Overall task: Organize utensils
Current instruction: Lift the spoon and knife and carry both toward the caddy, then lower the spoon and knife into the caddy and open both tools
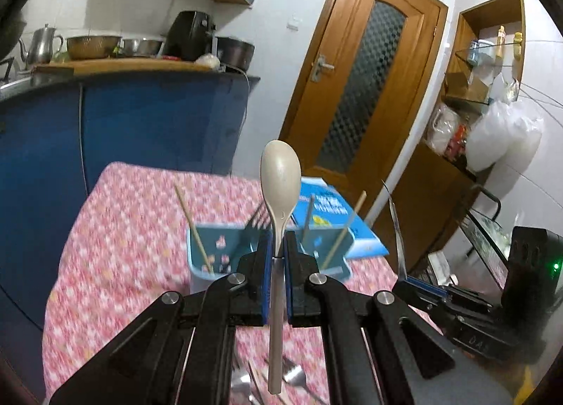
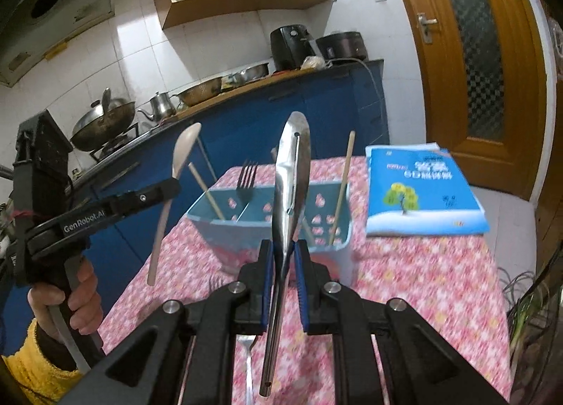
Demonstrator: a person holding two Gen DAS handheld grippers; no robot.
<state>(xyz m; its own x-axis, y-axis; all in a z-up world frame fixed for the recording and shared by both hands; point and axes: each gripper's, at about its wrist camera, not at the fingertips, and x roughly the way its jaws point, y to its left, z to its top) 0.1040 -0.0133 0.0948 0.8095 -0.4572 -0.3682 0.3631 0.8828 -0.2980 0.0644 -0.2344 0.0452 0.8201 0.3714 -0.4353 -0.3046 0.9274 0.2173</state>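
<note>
1. The left gripper is clenched on a beige plastic spoon with an oval bowl and slim flat handle. The blue pads pinch the neck just under the bowl; the bowl stands upright ahead of the fingertips and the handle hangs back below the jaws.
2. The right gripper grips a shiny steel spoon with a long tubular handle at about the same spot, bowl up and ahead, with the handle trailing down toward the camera.
3. The pale-blue plastic utensil caddy with a centre divider and pink floral print stands just beyond both grippers' fingertips, on a pink floral tablecloth. It already holds a dark metal fork and several wooden chopsticks.
4. Handling judgement: the beige spoon looks light, stiff and matte, so it should sit firm in the pads. The steel one is likely heavier and slick, and with its long handle it may pivot in the grip.
5. More steel cutlery lies on the cloth beneath the grippers, blurred.
6. A blue paperback book lies beyond the caddy, to the right gripper's right.
</note>
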